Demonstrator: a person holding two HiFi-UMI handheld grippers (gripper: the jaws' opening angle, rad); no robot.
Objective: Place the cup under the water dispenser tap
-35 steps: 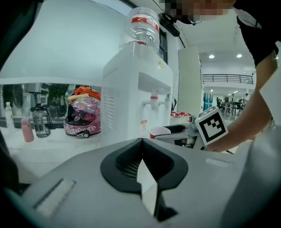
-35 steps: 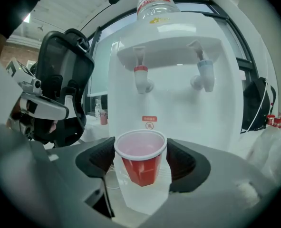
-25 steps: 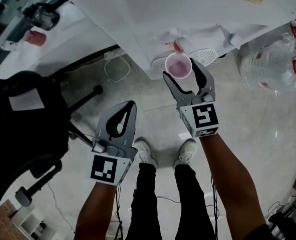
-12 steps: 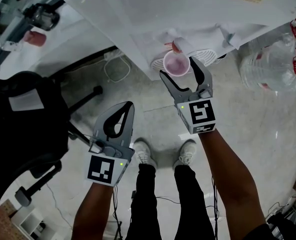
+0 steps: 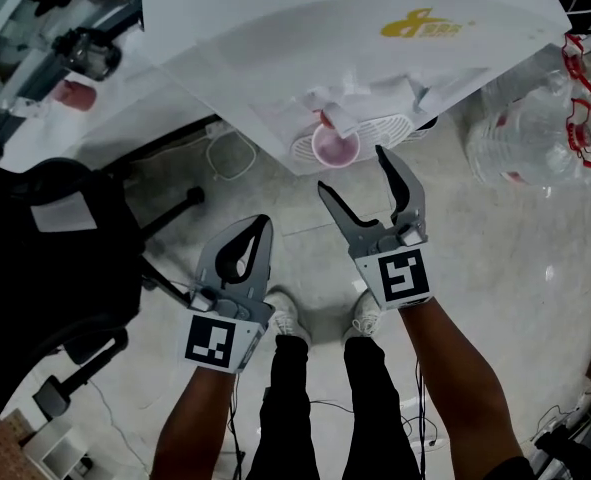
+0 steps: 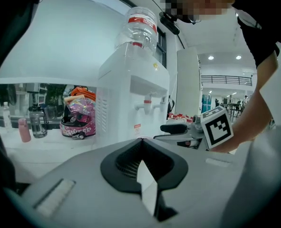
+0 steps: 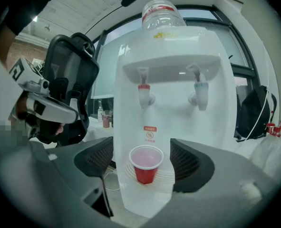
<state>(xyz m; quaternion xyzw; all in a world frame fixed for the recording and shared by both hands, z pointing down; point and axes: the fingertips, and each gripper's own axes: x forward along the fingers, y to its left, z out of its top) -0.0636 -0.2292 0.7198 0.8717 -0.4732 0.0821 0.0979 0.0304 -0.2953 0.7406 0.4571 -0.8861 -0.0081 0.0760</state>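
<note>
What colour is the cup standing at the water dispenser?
The cup is red outside; clearest in right gripper view.

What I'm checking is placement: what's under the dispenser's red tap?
The red cup stands on the drip tray, below the red tap. The tray under it is covered.

A black office chair is being shown at the left of the head view, set on the pale glossy floor. A looped white cable is being seen lying on that floor near the chair's legs. A large clear jug with red markings is being shown well apart from the chair. On the surface, a pink helmet is being displayed near a clear jar and a small pink bottle. A black backpack is being seen near the window.
</note>
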